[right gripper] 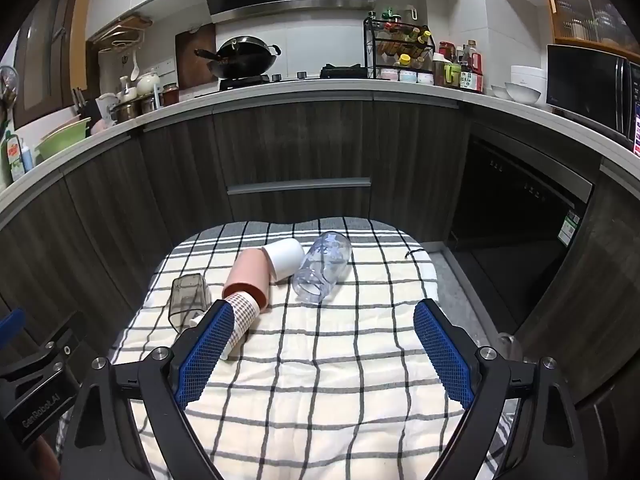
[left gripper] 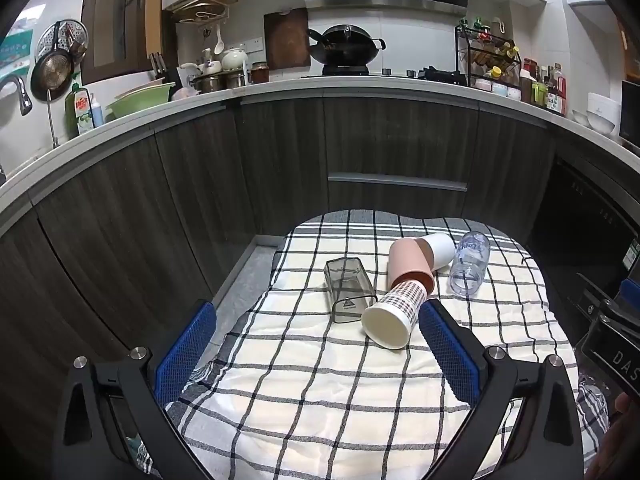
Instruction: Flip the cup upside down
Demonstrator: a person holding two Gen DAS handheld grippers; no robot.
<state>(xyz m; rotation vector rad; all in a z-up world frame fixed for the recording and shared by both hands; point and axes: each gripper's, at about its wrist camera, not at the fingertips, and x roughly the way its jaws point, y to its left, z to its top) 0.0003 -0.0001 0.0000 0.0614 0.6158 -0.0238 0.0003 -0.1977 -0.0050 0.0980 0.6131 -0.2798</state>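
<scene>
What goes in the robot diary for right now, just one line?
left gripper: open, empty | right gripper: open, empty | five cups on checked cloth: lying on sides | none flipped

5 cups, all tipped on their sides: checked paper cup (left gripper: 394, 312) just ahead of left claw's right fingertip, white mouth facing it; pink cup (left gripper: 410, 266) touching beyond; white cup (left gripper: 440, 250) behind that; smoky square cup (left gripper: 348, 290) ahead-centre; clear plastic cup (right gripper: 322, 266) dead ahead of right claw
</scene>
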